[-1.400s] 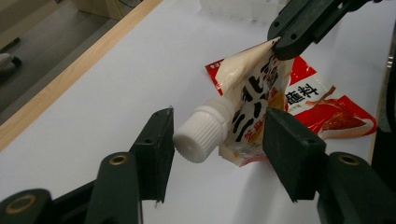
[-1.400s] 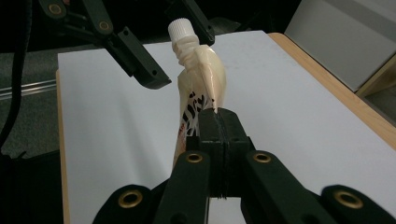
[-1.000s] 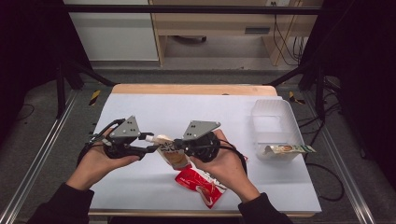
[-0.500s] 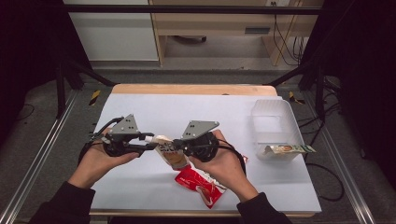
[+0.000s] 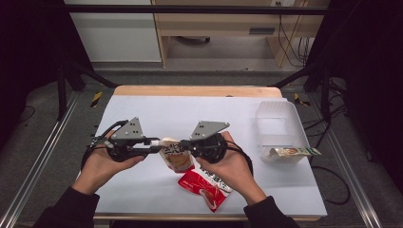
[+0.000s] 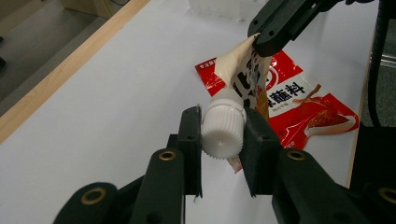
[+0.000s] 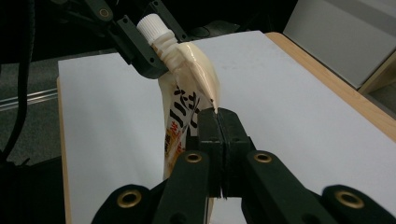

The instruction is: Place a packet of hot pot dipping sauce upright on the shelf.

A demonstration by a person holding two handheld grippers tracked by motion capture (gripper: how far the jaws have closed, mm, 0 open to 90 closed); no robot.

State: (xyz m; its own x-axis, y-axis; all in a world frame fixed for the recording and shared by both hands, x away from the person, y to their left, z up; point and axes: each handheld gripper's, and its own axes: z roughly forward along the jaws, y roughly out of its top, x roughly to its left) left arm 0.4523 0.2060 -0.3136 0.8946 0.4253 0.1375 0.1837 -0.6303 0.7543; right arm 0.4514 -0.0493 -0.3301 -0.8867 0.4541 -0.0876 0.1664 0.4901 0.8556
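The left gripper (image 6: 222, 135) has its two black jaws clamped on the ribbed white screw cap (image 6: 223, 129) of a cream spouted pouch (image 6: 247, 74). The right gripper (image 7: 219, 126) has its jaws pressed flat together on a corner of the same pouch's thin film edge, so the pouch hangs stretched between the two, lifted off the table near its front middle.

Against the pictures from a second and half a second ago, little has changed: both hands hold the same clamps in about the same place, with the left gripper (image 5: 154, 147) perhaps a touch lower.

The pouch (image 5: 177, 156) is soft glossy plastic, cream at the top with black characters and an orange band lower down; the writing is too folded to read. Beneath it lies a flat red sachet (image 6: 308, 100) of shiny foil, printed with white and black Chinese characters and a food picture.

Both rest over a white table (image 5: 157, 111) with a wooden far edge. At the right stands a clear plastic bin (image 5: 280, 118), a narrow green-ended packet (image 5: 292, 152) lying across its near rim.
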